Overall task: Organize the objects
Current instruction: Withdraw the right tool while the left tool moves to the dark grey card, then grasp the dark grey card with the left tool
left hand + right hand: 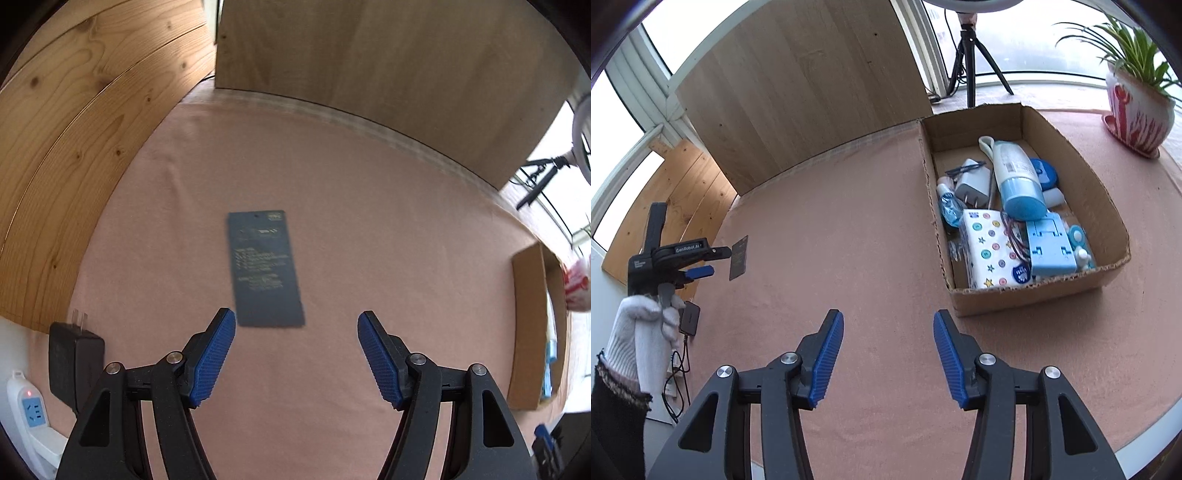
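Both tools gape empty: left tool just before a dark card. Right tool hovers over the counter near the cardboard box.

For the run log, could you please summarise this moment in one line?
left hand-held gripper: open, above dark card | right hand-held gripper: open, empty | cardboard box: holds items | card: outside box, on pink cloth

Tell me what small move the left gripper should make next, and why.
Probably ease the left gripper forward and down onto the dark card. Its jaws are open and empty, the card lies flat just ahead on the pink cloth, and it seems to be the last loose item outside the cardboard box.
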Action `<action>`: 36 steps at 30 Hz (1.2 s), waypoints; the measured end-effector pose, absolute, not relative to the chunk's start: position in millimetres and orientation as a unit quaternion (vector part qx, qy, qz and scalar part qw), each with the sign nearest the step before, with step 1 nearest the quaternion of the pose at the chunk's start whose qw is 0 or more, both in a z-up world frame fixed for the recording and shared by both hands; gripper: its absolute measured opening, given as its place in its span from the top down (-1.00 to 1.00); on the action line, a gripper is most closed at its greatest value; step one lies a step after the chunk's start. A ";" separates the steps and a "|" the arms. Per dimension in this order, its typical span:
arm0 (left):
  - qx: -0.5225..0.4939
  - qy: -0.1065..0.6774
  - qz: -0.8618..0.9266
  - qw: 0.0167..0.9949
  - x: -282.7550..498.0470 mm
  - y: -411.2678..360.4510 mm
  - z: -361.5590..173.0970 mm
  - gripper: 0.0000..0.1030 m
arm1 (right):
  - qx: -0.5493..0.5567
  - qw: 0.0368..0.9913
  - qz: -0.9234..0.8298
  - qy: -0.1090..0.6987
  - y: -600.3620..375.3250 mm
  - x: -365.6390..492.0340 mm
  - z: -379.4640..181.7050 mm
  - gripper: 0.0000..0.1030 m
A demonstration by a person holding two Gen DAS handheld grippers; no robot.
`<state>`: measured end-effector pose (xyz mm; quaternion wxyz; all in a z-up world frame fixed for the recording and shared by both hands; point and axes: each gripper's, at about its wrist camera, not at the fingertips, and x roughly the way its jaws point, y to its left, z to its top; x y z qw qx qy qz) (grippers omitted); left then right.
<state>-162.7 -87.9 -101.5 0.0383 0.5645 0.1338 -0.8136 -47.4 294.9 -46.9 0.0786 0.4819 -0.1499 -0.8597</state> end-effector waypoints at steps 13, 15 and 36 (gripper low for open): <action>0.596 0.149 -0.785 0.087 -206.4 -104.5 -137.4 -0.40 | 0.486 0.052 -0.850 -0.199 324.8 -43.9 -64.2 0.08; 0.599 0.143 -0.782 0.092 -210.4 -104.0 -142.1 -0.40 | 0.487 0.050 -0.849 -0.200 326.2 -44.1 -65.7 0.08; 0.592 0.087 -0.797 0.085 -201.1 -78.5 -145.6 -0.04 | 0.488 0.047 -0.858 -0.154 310.9 -43.0 -69.0 0.08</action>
